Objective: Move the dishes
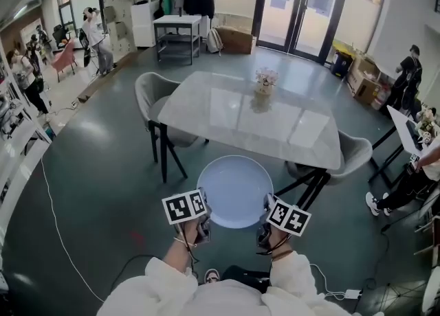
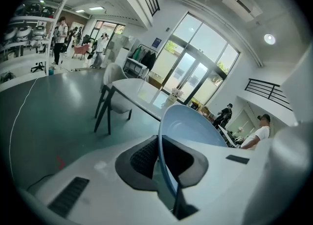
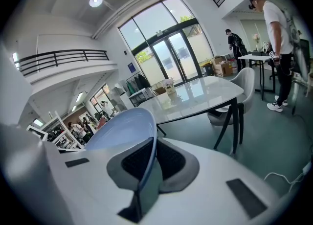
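A large pale blue plate (image 1: pixel 236 189) is carried level in the air in front of me, a short way before the near edge of the white table (image 1: pixel 227 119). My left gripper (image 1: pixel 203 220) is shut on the plate's left rim, and the rim (image 2: pixel 168 170) runs between its black pads (image 2: pixel 142 158). At the opposite side my right gripper (image 1: pixel 265 227) is shut on the right rim, where the plate (image 3: pixel 122 128) stands between its pads (image 3: pixel 168 163).
A small vase of flowers (image 1: pixel 265 81) stands on the table's far part. Grey chairs sit at the table's left (image 1: pixel 152 98) and right (image 1: pixel 354 153). People stand at the far left (image 1: pixel 93 36) and right (image 1: pixel 405 77). A white cable (image 1: pixel 58 229) lies on the floor.
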`<control>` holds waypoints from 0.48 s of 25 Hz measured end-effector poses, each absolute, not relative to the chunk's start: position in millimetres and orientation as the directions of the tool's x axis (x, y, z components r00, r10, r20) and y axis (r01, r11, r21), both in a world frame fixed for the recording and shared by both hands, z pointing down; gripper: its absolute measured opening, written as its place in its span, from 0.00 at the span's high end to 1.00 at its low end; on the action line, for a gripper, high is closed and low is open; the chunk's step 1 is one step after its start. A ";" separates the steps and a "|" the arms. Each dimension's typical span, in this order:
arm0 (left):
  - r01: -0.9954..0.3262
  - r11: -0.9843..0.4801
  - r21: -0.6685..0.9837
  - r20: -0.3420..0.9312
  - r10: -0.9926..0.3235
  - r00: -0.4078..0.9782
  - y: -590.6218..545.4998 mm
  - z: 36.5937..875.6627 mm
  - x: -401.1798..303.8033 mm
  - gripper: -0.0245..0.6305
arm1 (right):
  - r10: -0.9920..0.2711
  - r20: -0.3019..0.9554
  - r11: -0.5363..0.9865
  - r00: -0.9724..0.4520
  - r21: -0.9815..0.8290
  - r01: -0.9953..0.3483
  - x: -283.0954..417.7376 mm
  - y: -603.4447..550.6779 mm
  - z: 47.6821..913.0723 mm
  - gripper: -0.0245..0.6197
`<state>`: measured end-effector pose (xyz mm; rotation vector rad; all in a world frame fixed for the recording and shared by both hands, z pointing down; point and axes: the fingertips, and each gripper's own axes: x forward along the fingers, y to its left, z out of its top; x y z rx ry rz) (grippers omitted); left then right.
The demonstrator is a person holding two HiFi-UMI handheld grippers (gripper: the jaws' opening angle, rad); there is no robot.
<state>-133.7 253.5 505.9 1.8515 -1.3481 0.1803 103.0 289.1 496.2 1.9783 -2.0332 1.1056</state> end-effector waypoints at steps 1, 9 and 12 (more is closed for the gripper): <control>-0.845 -0.093 0.527 0.547 -0.724 0.421 253.0 508.1 -134.4 0.93 | -0.828 0.540 -0.111 -0.150 -0.420 -0.901 102.4 289.0 497.8 0.85; -0.845 -0.093 0.526 0.558 -0.712 0.426 235.8 519.6 -133.5 0.93 | -0.823 0.552 -0.126 -0.136 -0.410 -0.904 102.5 274.1 506.2 0.85; -0.849 -0.098 0.520 0.561 -0.710 0.426 224.2 520.7 -131.1 0.93 | -0.822 0.553 -0.127 -0.135 -0.410 -0.903 105.0 261.9 507.4 0.85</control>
